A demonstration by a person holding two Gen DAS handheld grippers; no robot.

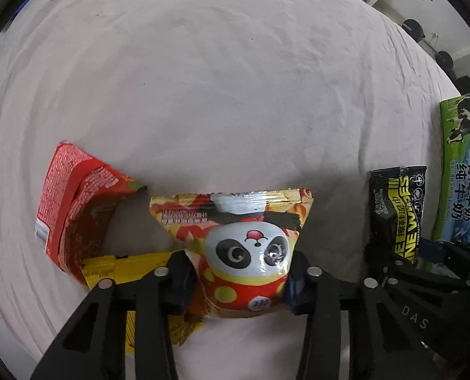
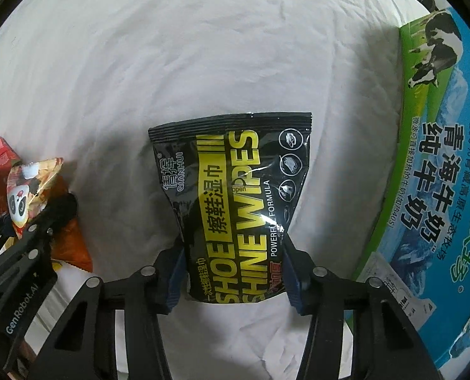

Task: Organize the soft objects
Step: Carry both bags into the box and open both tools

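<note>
Between the left gripper's (image 1: 239,280) fingers: a puffy foil snack bag with a cartoon panda on red and yellow (image 1: 235,247), clamped at its lower half, top seam pointing away from the camera. The right gripper (image 2: 231,272) is likewise closed on a glossy black-and-yellow pouch of shoe shine wipes (image 2: 235,196), pinched low across its width. Both bags sit just over the white cloth.

Risks, as judged:
- Panda bag is air-filled and slick; a squeeze on the rounded belly could let it squirt out forward, or burst the seam if pressed harder.
- Wipes pouch narrows where gripped; its heavier upper part may sag or swing, and the film could slide through the pads.
- The two grippers work close together, so a sideways move could knock one bag into the other.
- Left of the panda bag, a red crinkled foil packet (image 1: 70,202) and a flat yellow wrapper (image 1: 121,269) lie overlapping, the yellow one partly under the left gripper; dragging could snag or scatter them.
- A large green-and-blue milk carton box with cow print (image 2: 434,164) stands near the wipes pouch on the right; little room to swing that way.

Surface: wrinkled white cloth (image 1: 203,79), soft-looking, whether bed or covered table I cannot tell. Room: white wall and dark round objects on racks at far right, too small to identify.
</note>
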